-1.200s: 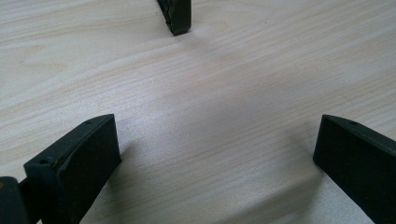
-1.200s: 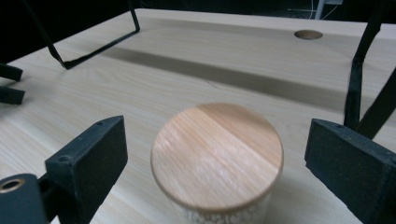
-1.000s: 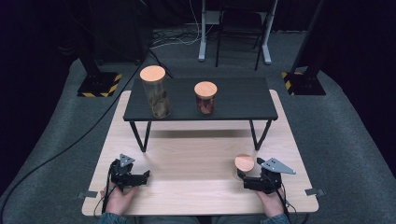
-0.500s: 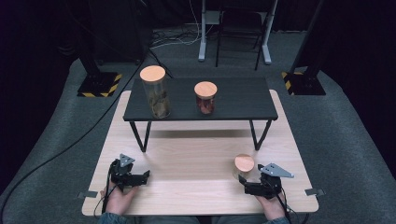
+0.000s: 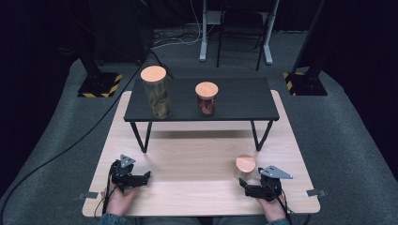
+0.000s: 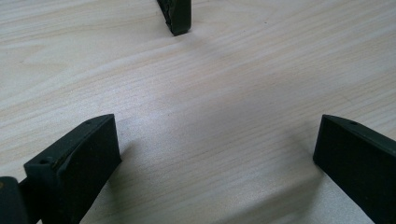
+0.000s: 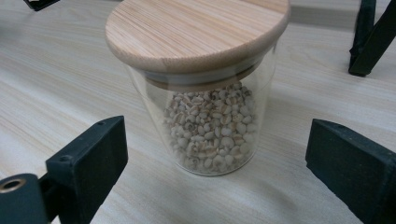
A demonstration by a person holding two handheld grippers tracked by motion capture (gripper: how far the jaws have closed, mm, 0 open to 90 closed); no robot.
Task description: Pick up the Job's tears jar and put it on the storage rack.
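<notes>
Grain-filled glass jar (image 7: 210,112), wooden-lidded, between spread right gripper (image 7: 219,158) fingers.

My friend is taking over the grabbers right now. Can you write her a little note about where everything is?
Left gripper: open, nothing between its jaws, low over the wooden table.
Right gripper: open, jaws either side of the small jar of pale grains, not touching it.
The small jar stands upright on the wooden table, lid on.
Two taller jars stand on the black shelf.
Done: right gripper lined up.
Left: probably close on the small jar and lift it.
</notes>
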